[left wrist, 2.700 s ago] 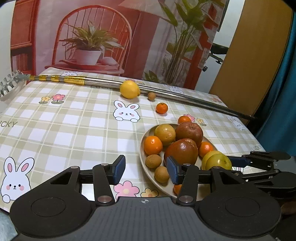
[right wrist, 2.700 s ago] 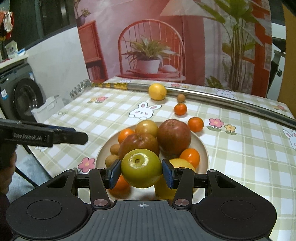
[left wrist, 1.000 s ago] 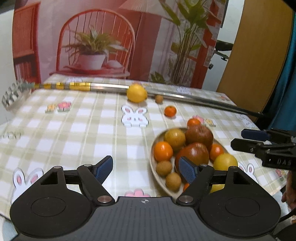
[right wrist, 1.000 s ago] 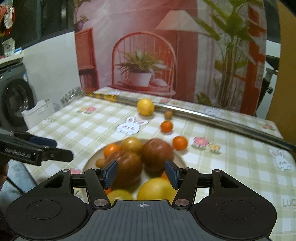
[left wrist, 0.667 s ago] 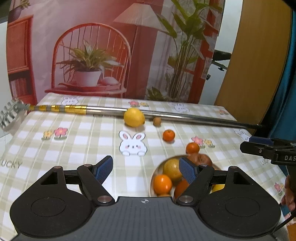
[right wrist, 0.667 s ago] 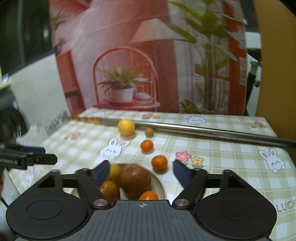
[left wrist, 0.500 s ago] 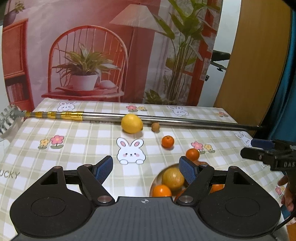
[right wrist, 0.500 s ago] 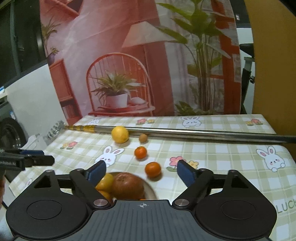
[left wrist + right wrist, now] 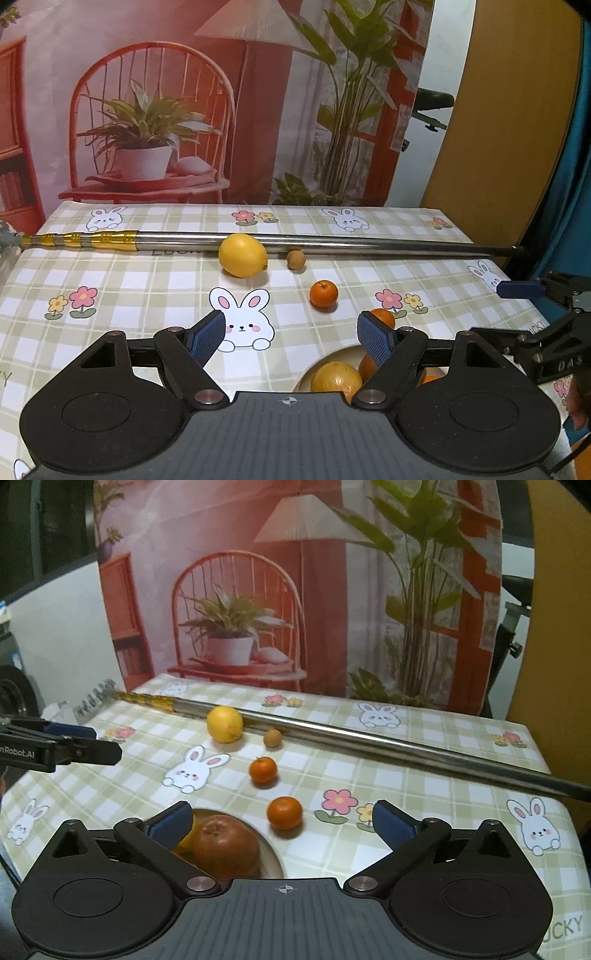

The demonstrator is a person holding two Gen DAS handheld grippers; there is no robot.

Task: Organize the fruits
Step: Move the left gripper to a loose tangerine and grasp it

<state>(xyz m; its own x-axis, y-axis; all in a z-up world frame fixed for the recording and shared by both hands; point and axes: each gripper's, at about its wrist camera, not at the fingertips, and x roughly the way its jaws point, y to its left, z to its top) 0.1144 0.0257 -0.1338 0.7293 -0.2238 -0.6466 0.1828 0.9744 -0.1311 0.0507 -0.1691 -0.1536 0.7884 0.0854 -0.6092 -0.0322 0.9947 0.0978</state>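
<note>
Table (image 9: 155, 288): checked cloth, printed rabbits and flowers.

Pole (image 9: 332, 244): long metal rod with a gold-banded end, lying flat near the far edge. Its long axis runs side to side across the table, gold end toward the left, dark tip (image 9: 517, 251) past the right edge. In the right wrist view the pole (image 9: 369, 740) slants from upper left down to lower right.

Lemon (image 9: 242, 255): yellow, touching the near side of the pole; long axis about level, small nipple end pointing right. Also seen at (image 9: 224, 724).

Brown fruit (image 9: 296, 259): small, round, just right of the lemon, against the pole. Also at (image 9: 272, 737).

Far orange (image 9: 324, 294): loose on the cloth, nearer than the brown fruit, stem end up. Also at (image 9: 263, 770).

Near orange (image 9: 284, 812): loose on the cloth, just beyond the plate rim; half hidden behind a finger in the left view (image 9: 384, 316).

Plate (image 9: 271, 853): pale, at the near edge, mostly hidden. Holds a red-brown apple (image 9: 225, 847), stem dimple up, a yellow-brown fruit (image 9: 336, 376), and other orange fruit, partly hidden.

Left gripper (image 9: 291, 332): jaws apart, nothing between them, above the cloth.

Right gripper (image 9: 282, 821): jaws opening, very wide, nothing gripped; the near orange shows between them.
</note>
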